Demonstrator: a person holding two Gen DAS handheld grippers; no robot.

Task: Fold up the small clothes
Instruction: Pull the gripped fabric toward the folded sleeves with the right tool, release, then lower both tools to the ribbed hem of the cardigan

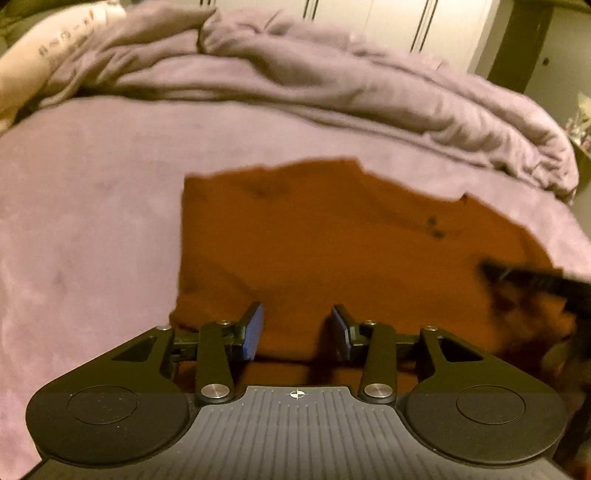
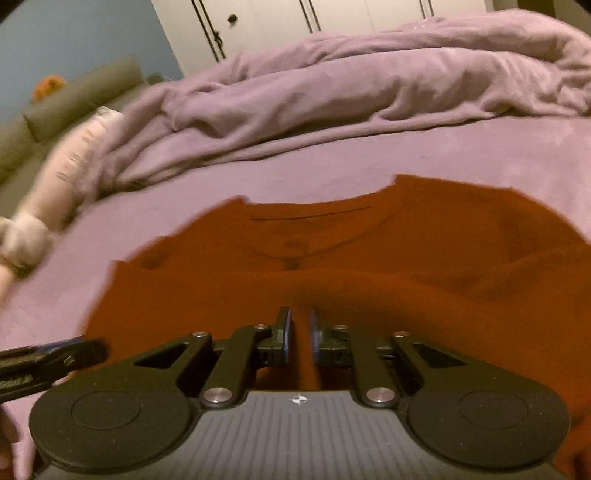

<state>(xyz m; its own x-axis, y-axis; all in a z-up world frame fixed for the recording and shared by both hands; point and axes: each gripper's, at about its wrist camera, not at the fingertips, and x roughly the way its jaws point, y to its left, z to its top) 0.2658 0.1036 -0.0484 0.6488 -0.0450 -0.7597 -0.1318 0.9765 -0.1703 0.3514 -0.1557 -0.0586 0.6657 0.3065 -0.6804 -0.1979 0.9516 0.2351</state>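
An orange garment (image 1: 332, 240) lies spread on a lilac bed sheet (image 1: 85, 206), its near edge under both tools; in the right wrist view the same orange garment (image 2: 332, 280) shows a neckline facing the far side and a fold ridge running across its middle; the left gripper (image 1: 297, 328) hovers low over the near hem with its blue-padded fingers (image 1: 253, 332) standing well apart and no cloth between them; the right gripper (image 2: 300, 334) sits over the near part of the cloth, its jaws drawn close with only a narrow gap, and fabric shows through that gap, though whether the pads pinch it I cannot tell; a rumpled lilac duvet (image 1: 314, 74) is heaped along the far side of the bed; a pale pillow (image 2: 70, 166) lies at the left; white cupboard doors (image 2: 295, 22) stand behind
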